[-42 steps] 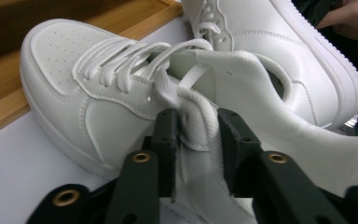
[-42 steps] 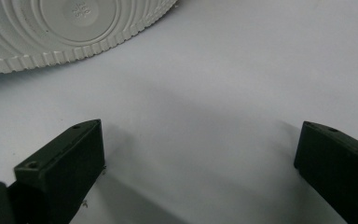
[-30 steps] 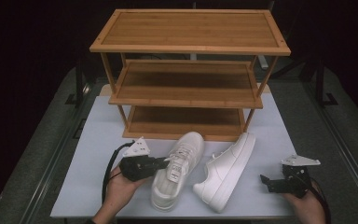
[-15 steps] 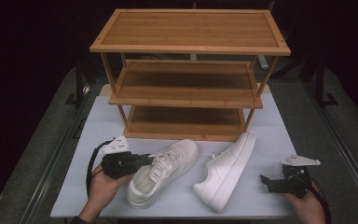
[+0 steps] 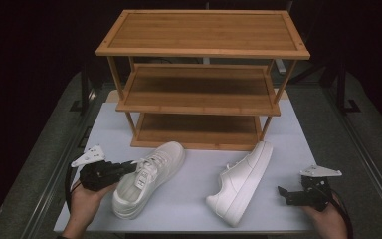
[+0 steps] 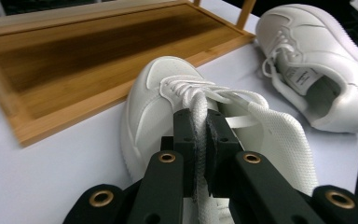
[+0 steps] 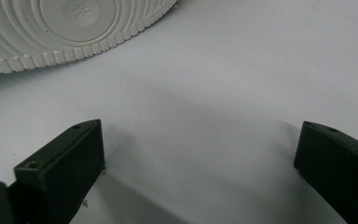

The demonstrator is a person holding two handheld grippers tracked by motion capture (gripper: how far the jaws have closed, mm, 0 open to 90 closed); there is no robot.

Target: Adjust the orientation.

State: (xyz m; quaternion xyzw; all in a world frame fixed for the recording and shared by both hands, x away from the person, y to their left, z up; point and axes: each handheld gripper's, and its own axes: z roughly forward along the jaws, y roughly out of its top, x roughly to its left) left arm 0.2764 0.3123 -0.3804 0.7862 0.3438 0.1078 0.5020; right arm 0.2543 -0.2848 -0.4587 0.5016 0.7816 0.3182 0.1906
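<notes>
Two white sneakers lie on the white mat in front of a bamboo shoe rack (image 5: 204, 35). My left gripper (image 5: 129, 167) (image 6: 200, 126) is shut on the left sneaker (image 5: 149, 177) (image 6: 149, 98); its pads pinch the white fabric at the shoe's opening, behind the laces. The right sneaker (image 5: 241, 181) (image 6: 317, 56) lies tipped on its side, its ribbed sole (image 7: 51, 28) facing my right gripper. My right gripper (image 5: 281, 191) (image 7: 198, 154) rests low on the mat at the right, open, with nothing between its jaws.
The rack has three shelves; its bottom shelf (image 6: 74, 56) lies just beyond the held sneaker's toe. The white mat (image 5: 194, 199) covers the table, with a bare stretch between the two shoes. Dark floor and metal rails flank the table.
My left gripper has pulled the left sneaker leftward, away from the right sneaker, opening a gap between the two. The right gripper and right sneaker have stayed put.
</notes>
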